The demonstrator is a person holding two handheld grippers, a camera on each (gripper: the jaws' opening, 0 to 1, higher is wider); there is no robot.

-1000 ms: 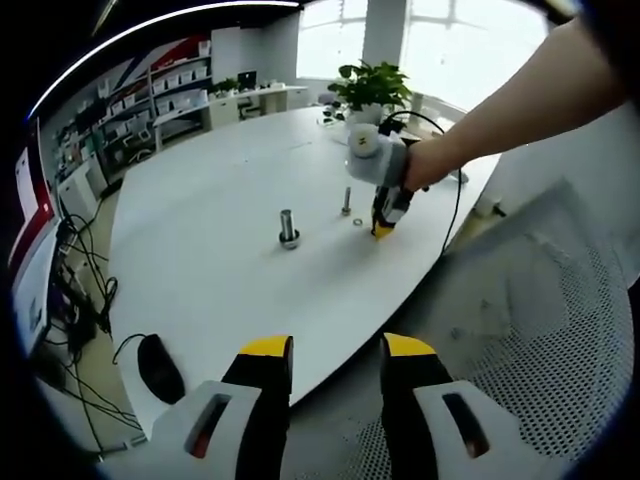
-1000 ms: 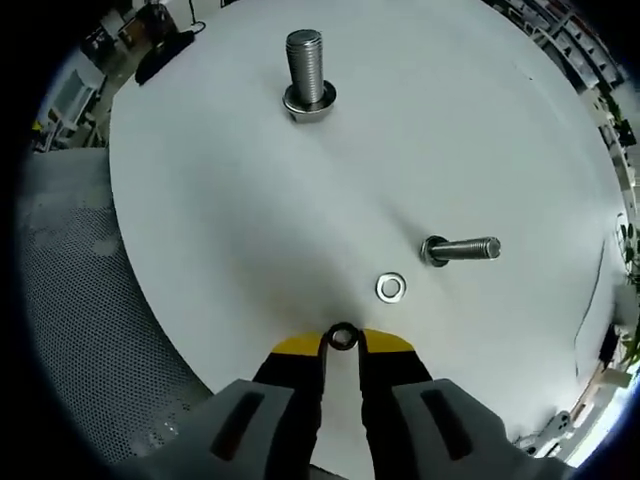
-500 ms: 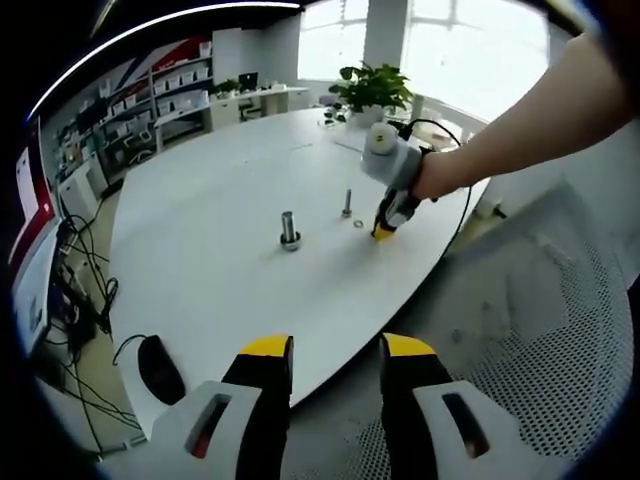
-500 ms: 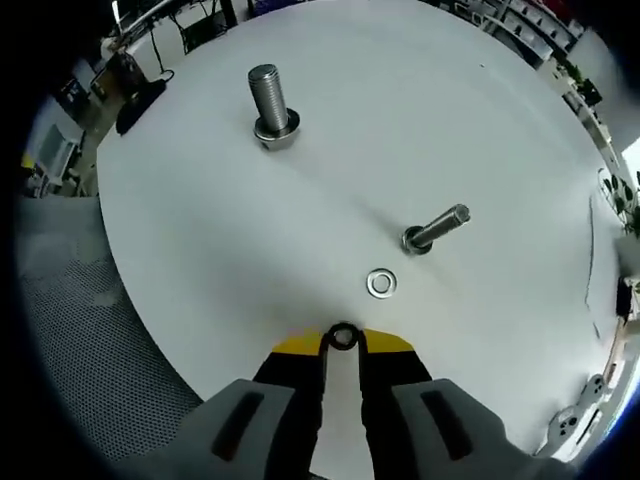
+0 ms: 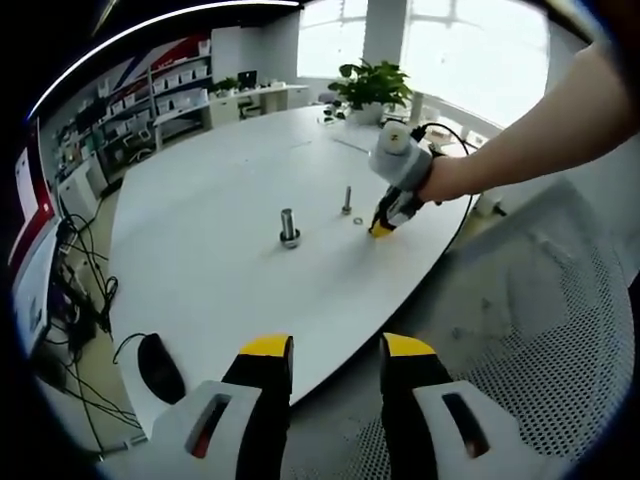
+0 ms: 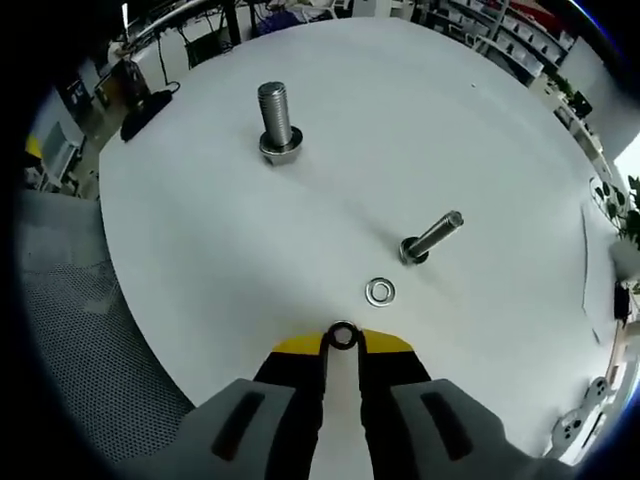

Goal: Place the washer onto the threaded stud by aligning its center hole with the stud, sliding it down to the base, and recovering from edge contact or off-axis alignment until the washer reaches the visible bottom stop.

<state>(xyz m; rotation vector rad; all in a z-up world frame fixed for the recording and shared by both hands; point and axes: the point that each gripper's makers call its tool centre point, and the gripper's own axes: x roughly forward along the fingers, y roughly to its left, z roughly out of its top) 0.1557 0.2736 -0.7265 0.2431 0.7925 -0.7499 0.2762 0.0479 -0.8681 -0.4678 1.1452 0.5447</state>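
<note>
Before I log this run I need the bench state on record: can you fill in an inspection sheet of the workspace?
Surface: white round table, bare apart from the parts.
Job's things: small washer pinched at the tips of the right tongs; second washer flat on the table; thin stud and thick stud standing apart.
Clutter: nothing seen on the table.
Grippers: right tongs shut on the small washer, short of both studs; left tongs open, held back off the table edge.
Cables: black cable trailing from the right gripper; floor cables.
Surroundings: potted plant, mesh chair, shelving.
</note>
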